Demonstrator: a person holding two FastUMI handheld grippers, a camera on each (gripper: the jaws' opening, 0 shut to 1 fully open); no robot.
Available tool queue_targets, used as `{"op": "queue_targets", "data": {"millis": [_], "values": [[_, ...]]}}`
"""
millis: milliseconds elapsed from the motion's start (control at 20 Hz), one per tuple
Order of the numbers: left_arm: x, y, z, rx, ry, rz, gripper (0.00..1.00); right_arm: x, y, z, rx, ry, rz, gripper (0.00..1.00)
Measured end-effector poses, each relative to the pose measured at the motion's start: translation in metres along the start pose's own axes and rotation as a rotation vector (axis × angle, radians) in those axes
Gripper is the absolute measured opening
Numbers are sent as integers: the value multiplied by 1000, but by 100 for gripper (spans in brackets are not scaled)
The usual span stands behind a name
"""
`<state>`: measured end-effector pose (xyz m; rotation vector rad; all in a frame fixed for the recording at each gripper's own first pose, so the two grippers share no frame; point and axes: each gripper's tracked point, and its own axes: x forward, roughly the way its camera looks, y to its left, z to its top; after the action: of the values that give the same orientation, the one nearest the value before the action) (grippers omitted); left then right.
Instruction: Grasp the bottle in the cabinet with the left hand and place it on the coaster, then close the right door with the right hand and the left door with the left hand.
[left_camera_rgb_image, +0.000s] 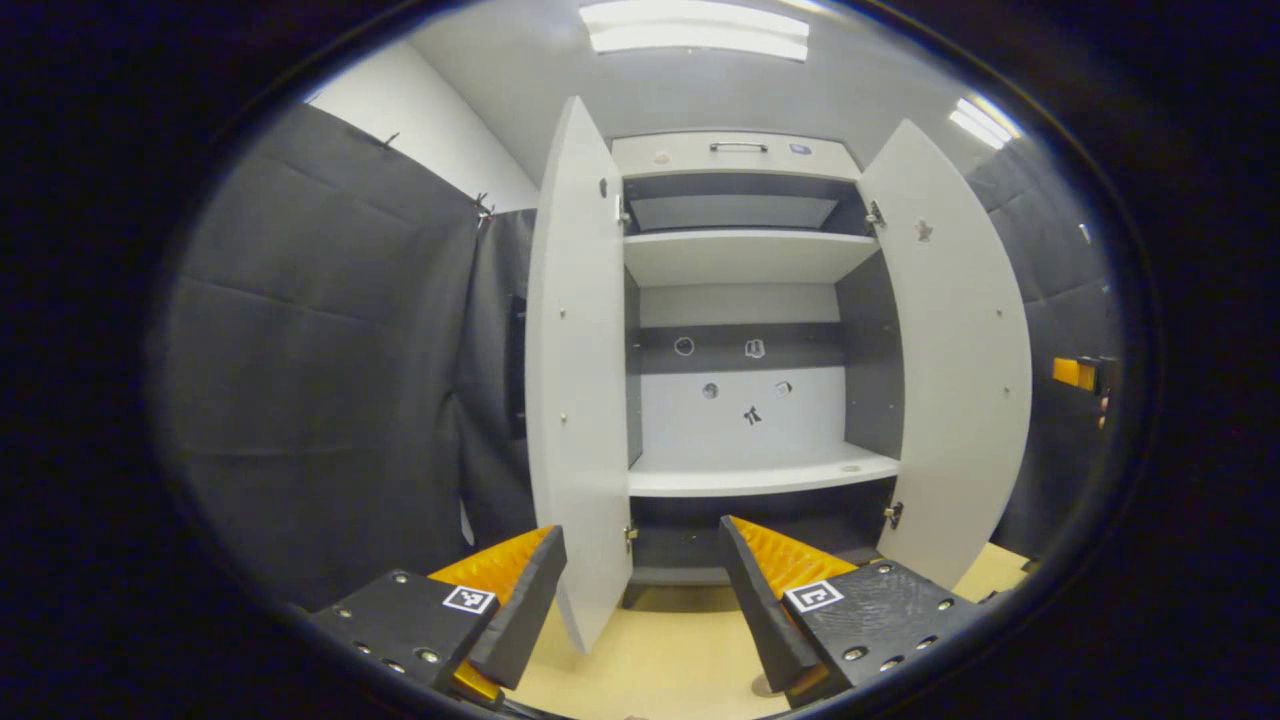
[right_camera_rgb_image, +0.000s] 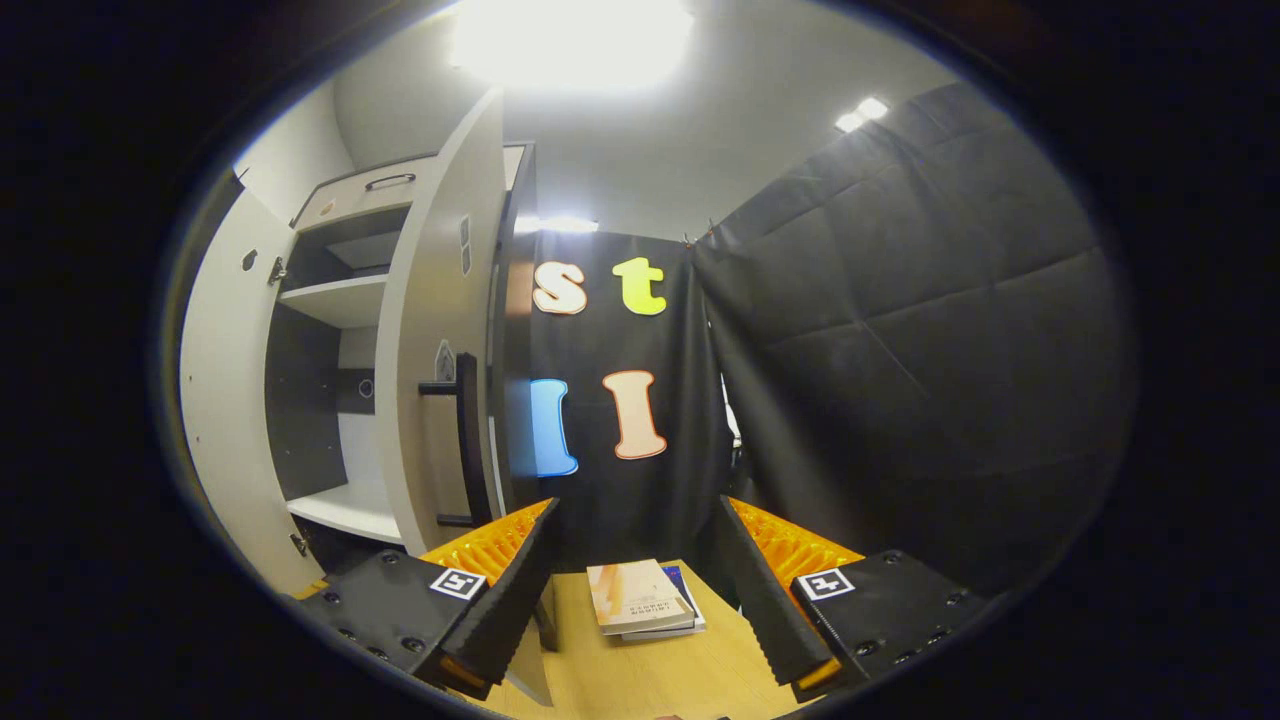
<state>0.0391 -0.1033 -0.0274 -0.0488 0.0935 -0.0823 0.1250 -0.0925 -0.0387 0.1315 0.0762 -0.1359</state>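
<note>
Both doors of the cabinet (left_camera_rgb_image: 745, 330) stand open on bare shelves (left_camera_rgb_image: 760, 475), the left gripper (left_camera_rgb_image: 640, 590) and right gripper (right_camera_rgb_image: 635, 590) spread, holding nothing; books (right_camera_rgb_image: 640, 598) lie on the tabletop (right_camera_rgb_image: 650, 680).

One cabinet (left_camera_rgb_image: 745, 160) with two doors, the left door (left_camera_rgb_image: 575, 380) and right door (left_camera_rgb_image: 955, 350), two shelves (left_camera_rgb_image: 750, 255), plus two stacked books (right_camera_rgb_image: 640, 598) on the table (right_camera_rgb_image: 650, 680).
</note>
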Motion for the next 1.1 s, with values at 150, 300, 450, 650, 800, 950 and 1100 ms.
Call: {"op": "queue_targets", "data": {"millis": [150,300,450,650,800,950,1100], "values": [[-5,33,4,-2,-11,43,89,4,11,5,16,-3,-15,97],[-11,67,6,3,-20,85,89,9,24,7,5,-6,-23,97],[-11,97,5,4,-18,118,89,11,39,5,-11,3,-10,97],[-9,129,5,-6,-20,148,89,11,53,4,-52,-17,-18,94],[-8,145,2,-1,-17,160,89,8,61,4,-65,-24,-9,91],[2,158,1,-10,-21,157,89,2,76,4,-64,-33,8,94],[12,158,0,-35,-23,144,89,-5,97,3,-73,-41,38,91]]}}
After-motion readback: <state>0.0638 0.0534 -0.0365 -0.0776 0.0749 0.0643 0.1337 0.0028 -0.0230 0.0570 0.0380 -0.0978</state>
